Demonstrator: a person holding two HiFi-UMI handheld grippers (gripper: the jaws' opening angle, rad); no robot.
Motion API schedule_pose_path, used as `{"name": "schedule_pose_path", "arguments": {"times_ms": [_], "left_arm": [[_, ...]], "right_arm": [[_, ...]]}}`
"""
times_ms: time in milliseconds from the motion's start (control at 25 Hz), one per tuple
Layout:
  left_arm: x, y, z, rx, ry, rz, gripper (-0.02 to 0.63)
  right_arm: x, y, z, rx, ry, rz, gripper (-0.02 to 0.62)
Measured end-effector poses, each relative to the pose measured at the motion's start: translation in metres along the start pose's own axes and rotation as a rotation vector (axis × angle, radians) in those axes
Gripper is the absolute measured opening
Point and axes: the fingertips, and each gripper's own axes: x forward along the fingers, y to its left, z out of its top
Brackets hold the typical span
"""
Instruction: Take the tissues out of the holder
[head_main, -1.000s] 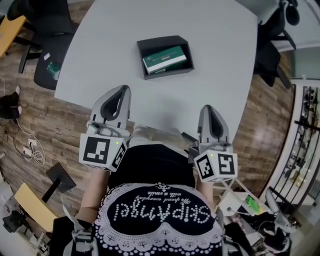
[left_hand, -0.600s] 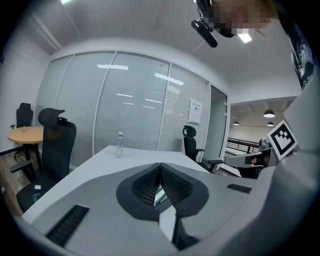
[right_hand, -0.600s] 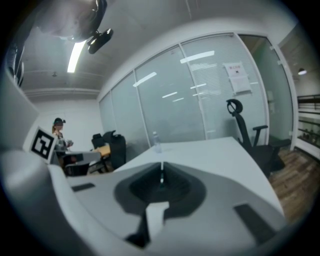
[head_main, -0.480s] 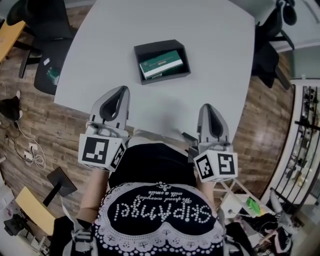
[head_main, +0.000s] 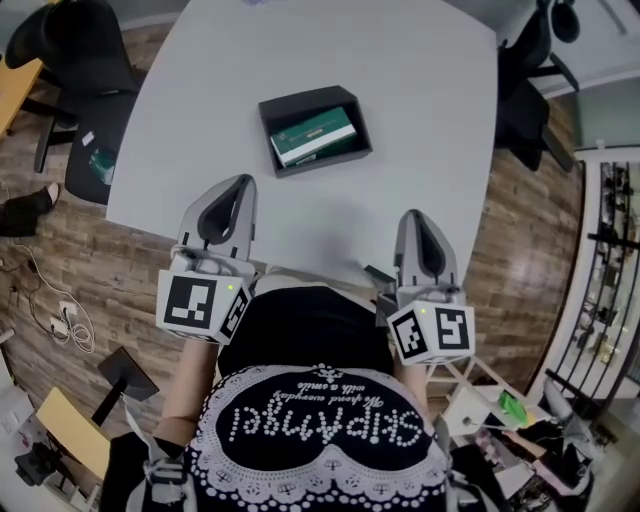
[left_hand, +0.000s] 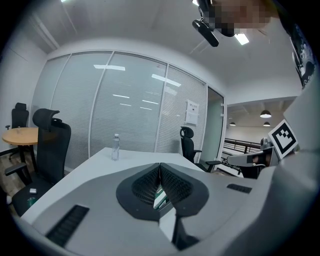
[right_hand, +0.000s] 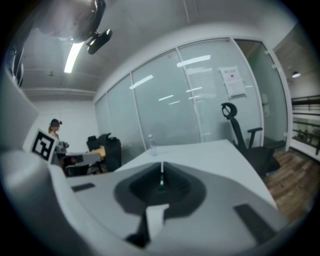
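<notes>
A dark open holder (head_main: 352, 112) lies on the pale grey table (head_main: 400, 80), with a green tissue pack (head_main: 313, 138) inside it. Both grippers hover over the table's near edge, short of the holder. My left gripper (head_main: 241, 181) is shut and empty, its tips pointing toward the holder's near left side. My right gripper (head_main: 416, 215) is shut and empty too, farther right and nearer to me. In the left gripper view the shut jaws of my left gripper (left_hand: 160, 165) hide most of the holder; a sliver of the green pack (left_hand: 160, 198) shows behind them. The right gripper view shows my right gripper (right_hand: 161, 165) with its jaws together.
A clear water bottle (left_hand: 115, 147) stands at the table's far end. Black office chairs stand round the table: one at the left (head_main: 85, 60), one at the right (head_main: 525, 95). A glass partition wall lies beyond. A person stands far off (right_hand: 54, 131).
The head camera has shifted a little, so the holder sits slightly lower and to the left in the picture. Both grippers have stayed where they were, still shut.
</notes>
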Motion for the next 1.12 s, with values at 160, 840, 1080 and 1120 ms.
{"name": "schedule_pose_path", "arguments": {"times_ms": [160, 840, 1080, 1120], "left_arm": [[0.001, 0.002, -0.001, 0.000, 0.000, 0.004, 0.025], [0.007, -0.001, 0.002, 0.063, 0.025, -0.043, 0.119], [0.026, -0.004, 0.006, 0.109, 0.045, -0.093, 0.203], [0.030, -0.005, 0.006, 0.117, 0.055, -0.106, 0.220]], "right_arm": [[0.002, 0.000, -0.001, 0.003, -0.001, 0.002, 0.035], [-0.001, -0.004, -0.002, 0.016, 0.000, -0.010, 0.035], [-0.007, -0.013, -0.004, 0.035, -0.002, -0.043, 0.035], [-0.008, -0.015, -0.005, 0.038, -0.002, -0.050, 0.035]]}}
